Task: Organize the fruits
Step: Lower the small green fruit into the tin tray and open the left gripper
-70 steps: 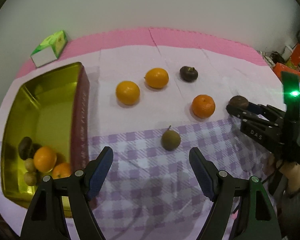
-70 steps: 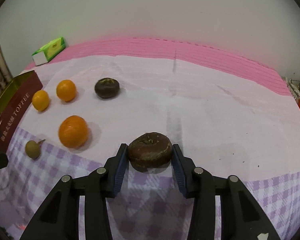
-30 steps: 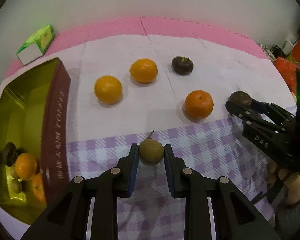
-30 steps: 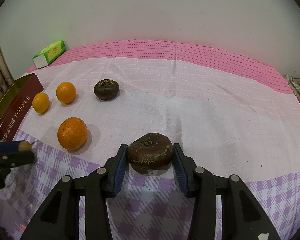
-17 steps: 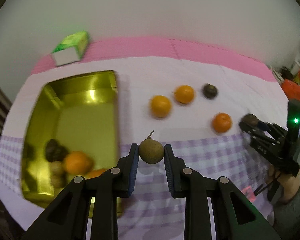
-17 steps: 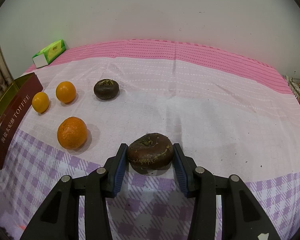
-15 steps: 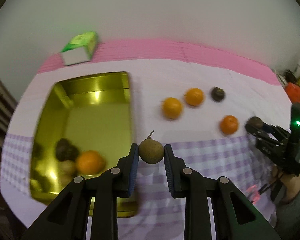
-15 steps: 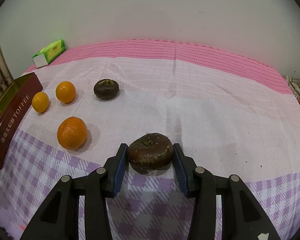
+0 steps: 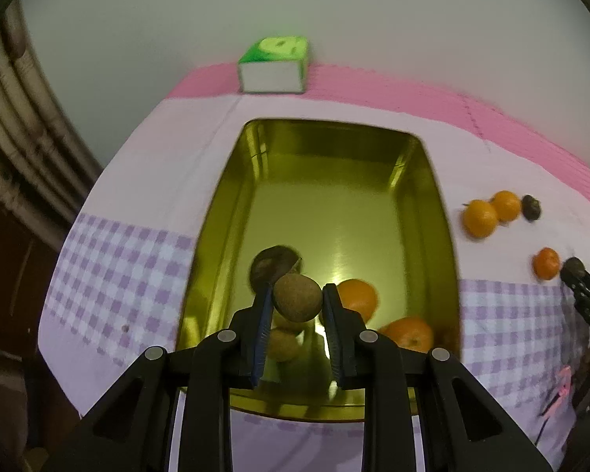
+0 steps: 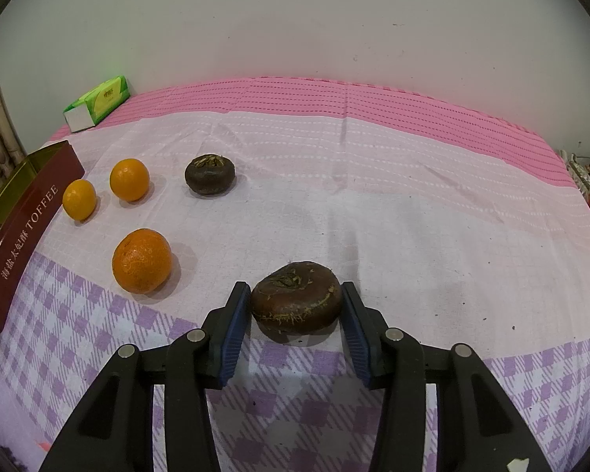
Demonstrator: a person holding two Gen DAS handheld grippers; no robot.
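The gold tin (image 9: pixel 446 212) is glossy metal, mirror-bright inside, its outer wall a matt maroon. The tablecloth (image 10: pixel 373 204) is woven cloth, dull and faintly ribbed. The oranges (image 10: pixel 141 260) have waxy, pitted peel; the dark brown fruit (image 10: pixel 297 297) looks rough and fibrous. The green tissue pack (image 10: pixel 98 104) is shiny plastic wrap.

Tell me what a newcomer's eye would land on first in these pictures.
First, the shiny gold tin on the checked cloth, with the left tool holding a small brown fruit over the oranges already inside. Next, the right tool flanking a dark flattened fruit on the cloth, with three oranges to its left, the nearest biggest.
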